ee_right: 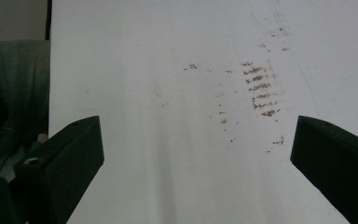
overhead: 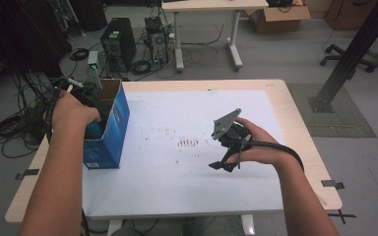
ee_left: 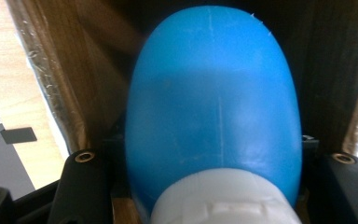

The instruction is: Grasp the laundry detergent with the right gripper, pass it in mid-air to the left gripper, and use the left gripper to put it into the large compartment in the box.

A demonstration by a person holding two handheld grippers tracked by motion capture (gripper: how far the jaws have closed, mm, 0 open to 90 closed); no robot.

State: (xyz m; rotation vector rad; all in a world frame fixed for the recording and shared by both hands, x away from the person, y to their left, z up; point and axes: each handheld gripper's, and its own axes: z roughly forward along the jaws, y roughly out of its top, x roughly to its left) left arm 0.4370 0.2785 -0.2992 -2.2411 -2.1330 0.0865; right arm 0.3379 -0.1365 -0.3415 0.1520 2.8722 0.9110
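1. Gripping a blue bottle with a white cap, the left gripper is clamped on it near the cap end; the bottle's long axis runs straight ahead of the jaws, into the box.
2. That blue cardboard box stands open-topped at the left edge of the tabletop, and the bottle sits inside its brown walls, cap toward the hand.
3. My judgement: the next move turns on keeping the bottle's length in line with the box opening, so it clears the walls.
4. Near the right side of the tabletop, the right gripper hovers with jaws wide apart and nothing between them, over a patch of brown marks. It is well apart from the box.
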